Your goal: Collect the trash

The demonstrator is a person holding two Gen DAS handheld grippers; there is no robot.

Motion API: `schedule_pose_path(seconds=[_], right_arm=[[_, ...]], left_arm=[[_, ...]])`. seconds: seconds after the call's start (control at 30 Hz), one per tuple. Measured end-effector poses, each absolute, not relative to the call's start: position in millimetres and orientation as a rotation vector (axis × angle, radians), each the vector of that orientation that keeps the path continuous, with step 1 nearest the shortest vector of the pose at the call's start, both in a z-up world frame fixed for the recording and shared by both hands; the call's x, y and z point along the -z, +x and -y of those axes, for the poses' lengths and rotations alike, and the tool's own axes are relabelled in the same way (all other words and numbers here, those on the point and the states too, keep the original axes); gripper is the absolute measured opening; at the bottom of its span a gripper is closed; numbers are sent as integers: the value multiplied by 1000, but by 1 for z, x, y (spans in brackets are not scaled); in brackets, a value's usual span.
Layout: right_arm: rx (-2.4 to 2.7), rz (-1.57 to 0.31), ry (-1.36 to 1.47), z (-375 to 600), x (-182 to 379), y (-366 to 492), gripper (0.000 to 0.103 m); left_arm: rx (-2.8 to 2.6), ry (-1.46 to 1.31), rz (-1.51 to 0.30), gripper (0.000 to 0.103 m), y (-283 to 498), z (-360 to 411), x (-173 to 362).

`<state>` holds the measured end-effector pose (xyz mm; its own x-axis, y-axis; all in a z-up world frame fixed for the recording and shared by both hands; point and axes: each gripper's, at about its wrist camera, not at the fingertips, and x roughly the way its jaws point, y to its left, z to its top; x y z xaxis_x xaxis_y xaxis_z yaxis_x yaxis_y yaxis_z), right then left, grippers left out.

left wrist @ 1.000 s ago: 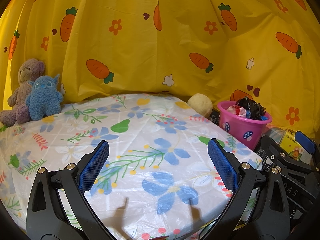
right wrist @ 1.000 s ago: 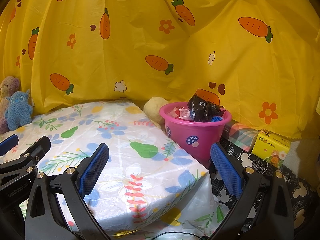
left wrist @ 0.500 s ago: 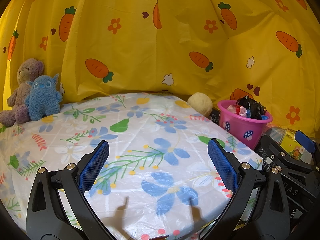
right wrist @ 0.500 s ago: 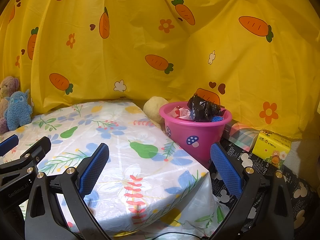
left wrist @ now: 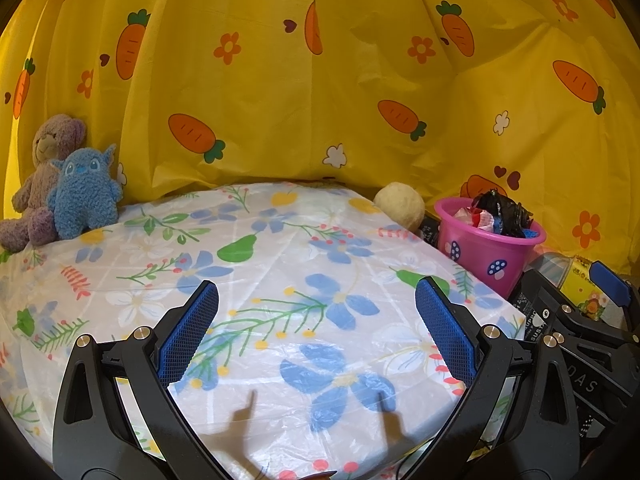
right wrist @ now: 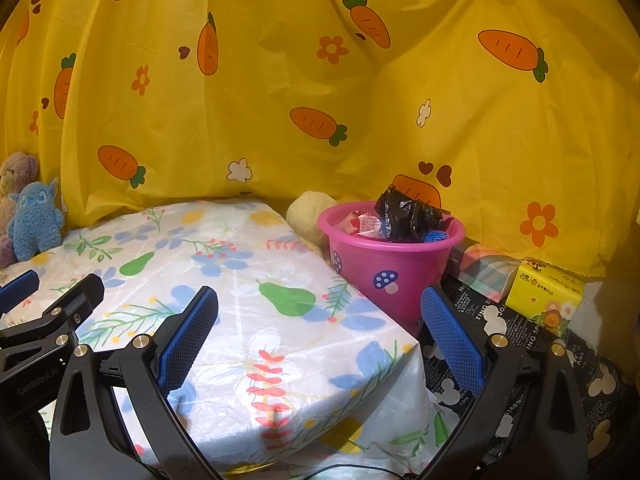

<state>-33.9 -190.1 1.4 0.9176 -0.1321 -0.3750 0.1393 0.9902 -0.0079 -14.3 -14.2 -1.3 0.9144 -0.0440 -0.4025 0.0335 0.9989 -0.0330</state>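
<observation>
The left gripper hung with its blue-padded jaws spread wide over the floral tablecloth, holding nothing. At two o'clock stood a pink bucket stuffed with crumpled trash, a cream ball just beside it. At nine o'clock a blue plush leaned against a brown teddy bear.

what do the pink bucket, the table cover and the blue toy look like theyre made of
Pink bucket: likely moulded plastic, smooth with a soft sheen and a rolled rim.
Table cover: apparently thin plastic sheeting, glossy and crinkled, with fold lines and a printed floral pattern.
Blue toy: plush fabric, matte and nubbly like curly fleece; its stuffing can't be seen.
</observation>
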Motion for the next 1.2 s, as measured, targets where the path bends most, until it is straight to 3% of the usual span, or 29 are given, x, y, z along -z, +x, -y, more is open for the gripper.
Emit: schedule_pose_path(seconds=[0.6, 0.9, 1.2], right_arm=[[138, -386, 21, 189, 0, -32, 97], [140, -385, 22, 187, 0, -33, 97], [138, -386, 22, 184, 3, -33, 97]], left_arm=[[42, -16, -426, 91, -9, 13, 4], [48, -14, -430, 81, -10, 11, 3], [40, -12, -426, 81, -10, 10, 1]])
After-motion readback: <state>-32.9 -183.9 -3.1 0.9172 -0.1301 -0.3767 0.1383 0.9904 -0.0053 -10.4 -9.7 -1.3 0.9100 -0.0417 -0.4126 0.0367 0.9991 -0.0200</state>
